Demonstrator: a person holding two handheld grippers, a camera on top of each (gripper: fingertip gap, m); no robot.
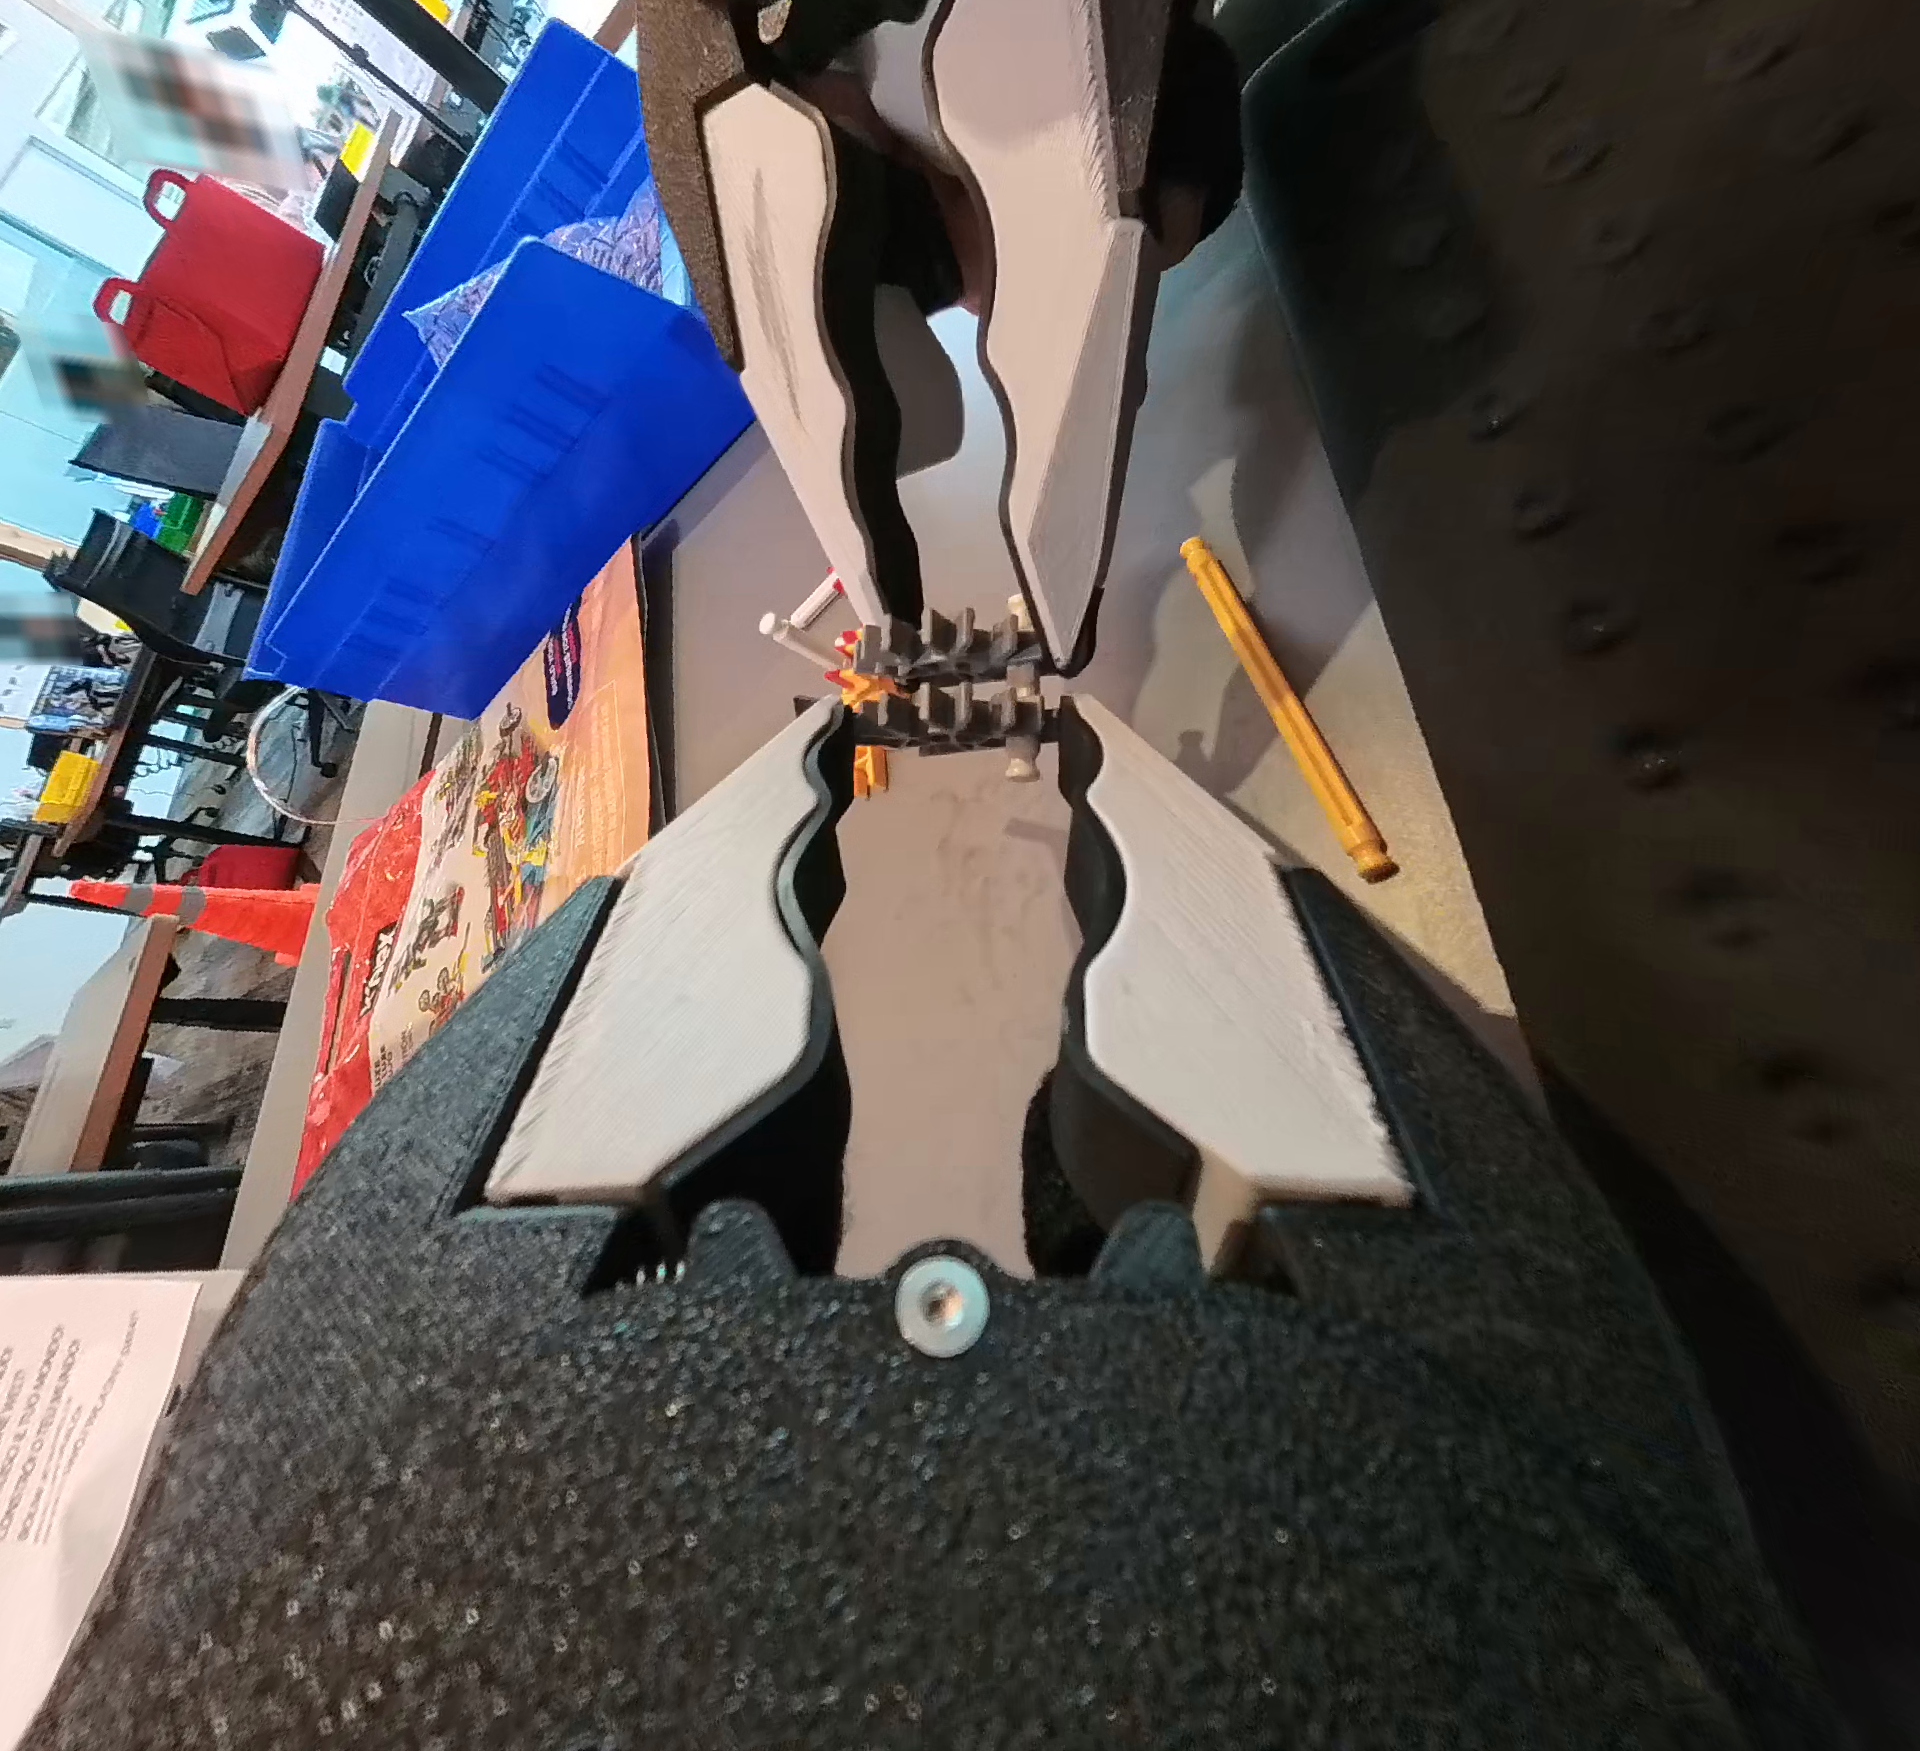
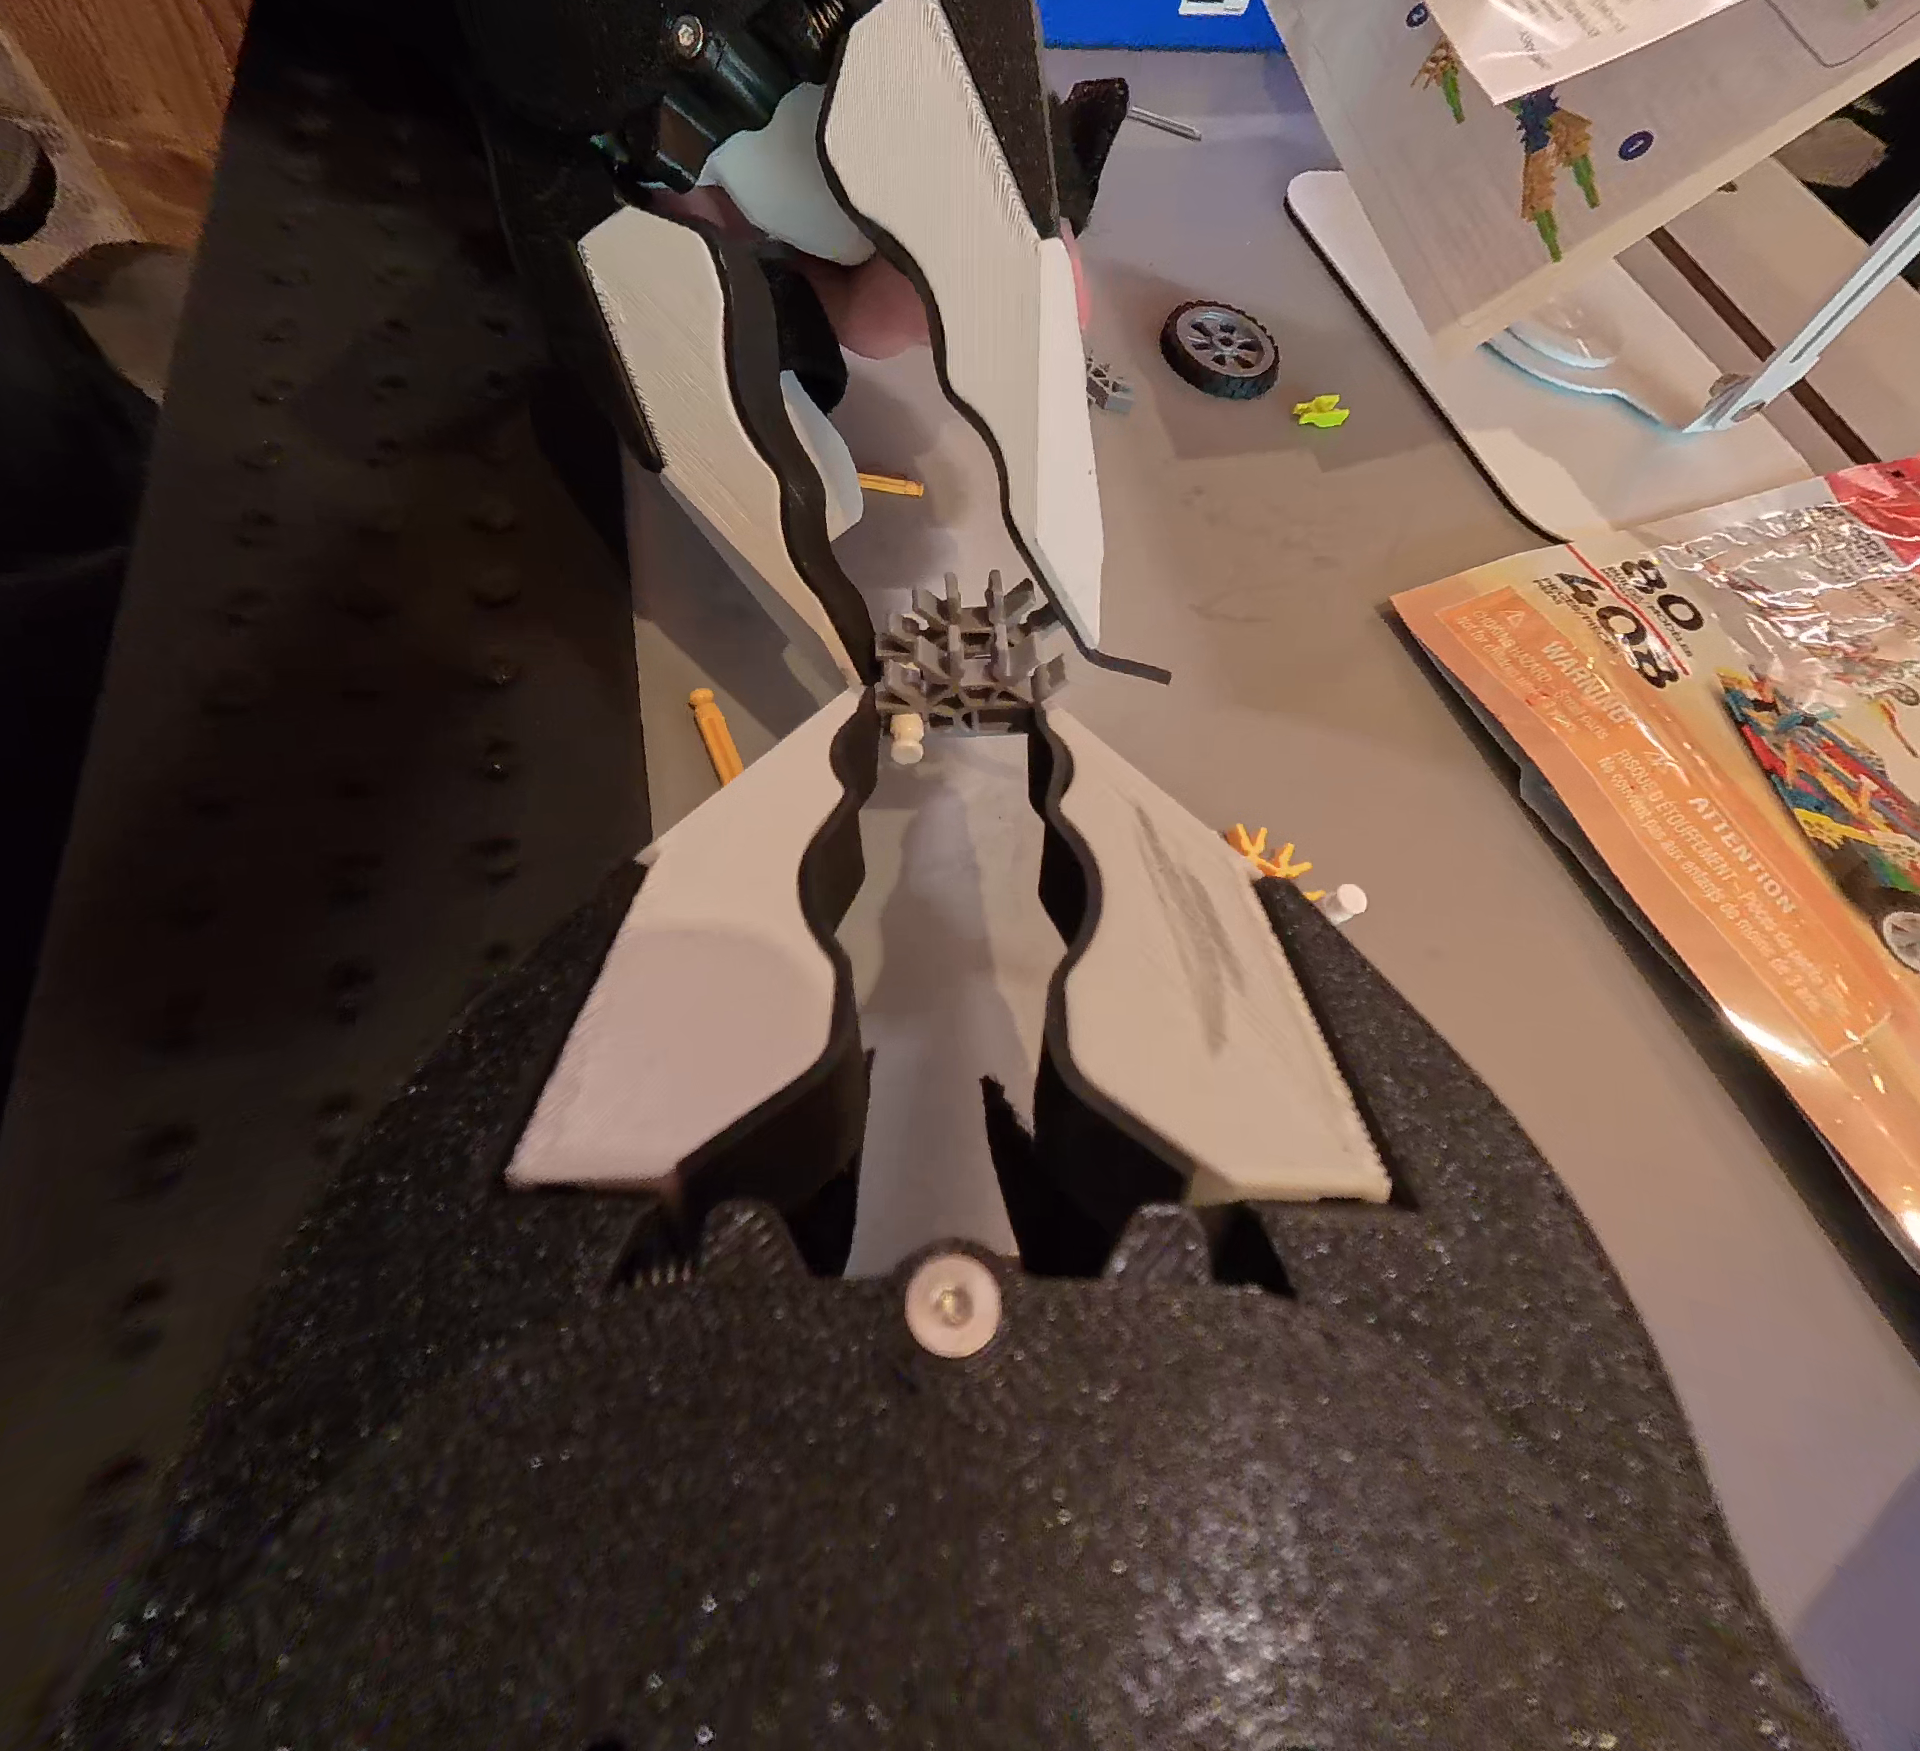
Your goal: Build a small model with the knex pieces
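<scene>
Two pairs of hand-held tongs meeting tip to tip just above a grey surface. Left tongs reaching in from the bottom of the left wrist view, tips drawn in and pinching the lower half of a grey connector cluster. Right tongs coming from the opposite side, pinching the upper half of the same cluster. Same grip confirmed in the right wrist view: right tongs closed on the near edge of the cluster, left tongs closed on the far edge.

Cluster made of small snap-together plastic pieces, spiky with open slots, with a short cream peg poking from one side and a dab of orange and red at another. Whether resting on the surface or lifted slightly off it, unclear.

Likely very light and stiff, but slick and brittle at the thin prongs; safest held across the flat solid sides, not by the prongs, with modest pressure so the halves do not twist or pop apart.

Nearby on the surface: a long yellow rod, a small grey-hubbed wheel, a lime-green piece, an orange connector. Further off: blue bins, a printed foil bag, and a dark dimpled mat.
</scene>
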